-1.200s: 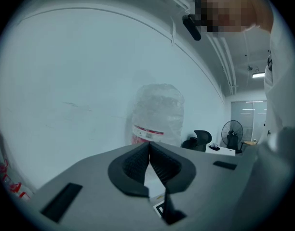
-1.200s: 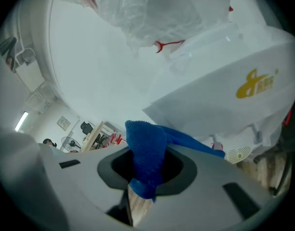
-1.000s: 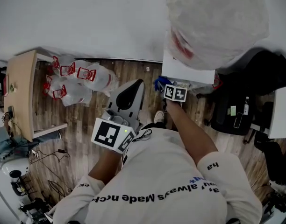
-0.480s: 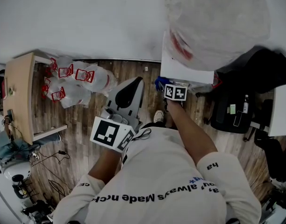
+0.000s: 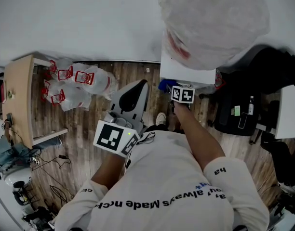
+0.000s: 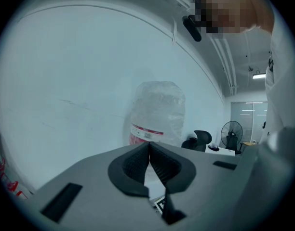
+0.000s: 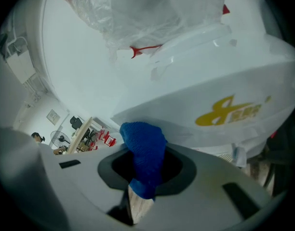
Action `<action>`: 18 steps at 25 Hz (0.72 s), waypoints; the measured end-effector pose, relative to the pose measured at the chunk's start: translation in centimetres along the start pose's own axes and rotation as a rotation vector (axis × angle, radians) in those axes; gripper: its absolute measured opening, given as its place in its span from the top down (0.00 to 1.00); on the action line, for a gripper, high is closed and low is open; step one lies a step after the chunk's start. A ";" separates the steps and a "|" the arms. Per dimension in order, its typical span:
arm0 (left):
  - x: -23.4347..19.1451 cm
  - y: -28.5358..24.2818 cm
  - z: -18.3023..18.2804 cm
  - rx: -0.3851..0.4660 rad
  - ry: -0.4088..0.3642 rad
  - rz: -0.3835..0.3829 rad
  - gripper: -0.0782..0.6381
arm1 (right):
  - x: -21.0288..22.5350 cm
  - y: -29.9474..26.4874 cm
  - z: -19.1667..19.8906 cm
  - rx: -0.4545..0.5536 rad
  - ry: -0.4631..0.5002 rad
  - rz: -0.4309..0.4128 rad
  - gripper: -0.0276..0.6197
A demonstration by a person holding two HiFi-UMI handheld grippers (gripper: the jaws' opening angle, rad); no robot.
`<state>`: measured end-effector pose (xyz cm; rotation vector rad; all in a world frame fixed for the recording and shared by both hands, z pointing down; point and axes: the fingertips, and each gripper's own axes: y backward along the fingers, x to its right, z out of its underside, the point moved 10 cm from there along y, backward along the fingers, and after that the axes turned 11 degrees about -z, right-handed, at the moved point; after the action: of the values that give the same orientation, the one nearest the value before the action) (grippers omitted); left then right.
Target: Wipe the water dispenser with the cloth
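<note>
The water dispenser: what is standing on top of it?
A big bottle in plastic wrap stands on the dispenser. In the head view the bottle hides the dispenser's top and its own neck.

Bottle (image 5: pixel 212 23) atop water dispenser (image 5: pixel 186 71); cloth (image 5: pixel 165 85) in R gripper (image 5: pixel 171 89) just before it, L gripper (image 5: pixel 139 86) left.

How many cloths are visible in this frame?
1. The blue cloth is clamped in the jaws of the right gripper, close to the white water dispenser. The left gripper is shut with nothing in it. Another could be hidden behind the person.
</note>
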<state>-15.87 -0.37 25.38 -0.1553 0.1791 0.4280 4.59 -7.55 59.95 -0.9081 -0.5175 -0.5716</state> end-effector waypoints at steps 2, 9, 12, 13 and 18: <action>0.6 -0.1 0.0 0.000 0.001 0.005 0.86 | 0.7 0.8 -0.1 0.011 -0.012 0.011 0.82; 2.6 -0.6 0.1 0.004 0.000 0.026 0.86 | 3.0 3.6 -0.2 0.038 -0.041 0.041 0.82; 3.6 -0.8 0.2 0.004 -0.003 0.036 0.86 | 4.0 4.7 -0.2 0.046 -0.045 0.050 0.82; 3.9 -0.9 0.2 0.004 -0.003 0.039 0.86 | 4.3 5.1 -0.2 0.047 -0.045 0.052 0.82; 5.4 -1.3 0.3 0.006 -0.005 0.051 0.86 | 5.8 6.9 -0.4 0.057 -0.046 0.066 0.82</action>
<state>-10.41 0.64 24.70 -0.1437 0.1798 0.4788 13.43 -5.92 59.47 -0.8818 -0.5407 -0.4752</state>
